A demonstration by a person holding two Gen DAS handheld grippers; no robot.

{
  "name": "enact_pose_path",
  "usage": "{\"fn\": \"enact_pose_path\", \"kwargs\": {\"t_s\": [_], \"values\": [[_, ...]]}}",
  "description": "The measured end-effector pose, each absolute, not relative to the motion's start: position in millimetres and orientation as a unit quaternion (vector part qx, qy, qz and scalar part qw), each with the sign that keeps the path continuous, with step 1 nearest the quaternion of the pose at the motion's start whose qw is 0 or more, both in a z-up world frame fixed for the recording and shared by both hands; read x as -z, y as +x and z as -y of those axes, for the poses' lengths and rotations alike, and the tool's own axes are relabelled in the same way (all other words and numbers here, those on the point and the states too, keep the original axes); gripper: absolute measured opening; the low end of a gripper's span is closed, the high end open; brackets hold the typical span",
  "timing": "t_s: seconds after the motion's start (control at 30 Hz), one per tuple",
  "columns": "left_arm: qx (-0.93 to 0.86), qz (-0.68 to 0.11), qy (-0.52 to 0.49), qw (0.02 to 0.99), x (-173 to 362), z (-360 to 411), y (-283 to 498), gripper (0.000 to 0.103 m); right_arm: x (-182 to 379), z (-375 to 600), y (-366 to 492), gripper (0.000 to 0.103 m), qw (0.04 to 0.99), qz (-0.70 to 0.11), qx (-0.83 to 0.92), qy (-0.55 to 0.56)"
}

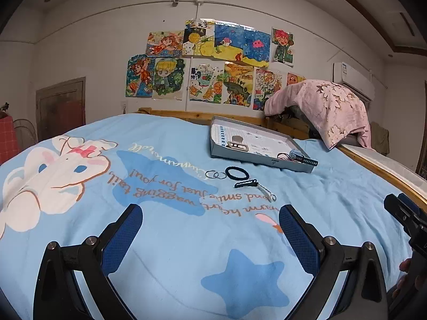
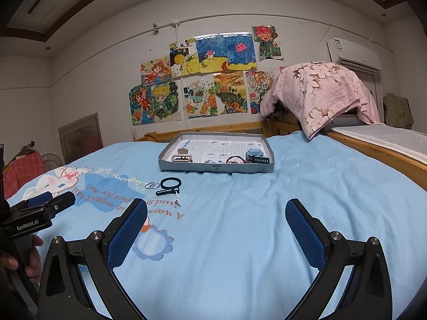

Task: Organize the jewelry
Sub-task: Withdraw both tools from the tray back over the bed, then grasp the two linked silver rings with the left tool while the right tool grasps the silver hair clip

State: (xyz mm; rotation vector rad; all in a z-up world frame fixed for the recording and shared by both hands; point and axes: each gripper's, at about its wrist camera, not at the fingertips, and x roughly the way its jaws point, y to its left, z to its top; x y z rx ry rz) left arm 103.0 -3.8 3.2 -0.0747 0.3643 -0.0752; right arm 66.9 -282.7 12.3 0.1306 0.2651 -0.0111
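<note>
Left wrist view: left claw (image 1: 210,218) spread wide, gripping nothing, hovering over blue bedsheet (image 1: 173,245). Ahead on the sheet: two linked metal rings (image 1: 215,174), touching black hair tie (image 1: 237,173), black clip (image 1: 245,183) just beside, grey tray (image 1: 253,156) beyond. Right wrist view: right claw (image 2: 216,213) likewise wide open and empty, tray (image 2: 216,168) straight ahead.

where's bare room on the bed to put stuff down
Bare blanket lies right of the tray toward the wooden rail, and between both grippers and the jewelry. Crowded: hair tie, rings and clip cluster before the tray.
</note>
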Motion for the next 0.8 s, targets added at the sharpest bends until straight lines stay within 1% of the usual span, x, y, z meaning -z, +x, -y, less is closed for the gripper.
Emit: {"fn": "enact_pose_path", "kwargs": {"t_s": [0.37,0.53,0.8], "values": [[0.017,-0.197,-0.036,0.98,1,-2,115,0.103,-10,279,78,0.102,0.987,-0.143,-0.009,0.068],[0.009,-0.203,-0.027,0.979,-2,0,131,0.103,-17,275,98,0.102,0.988,-0.139,-0.018,0.058],[0.005,-0.194,-0.022,0.981,-17,-1,163,0.103,-26,281,137,0.102,0.988,-0.138,-0.021,0.07]]}}
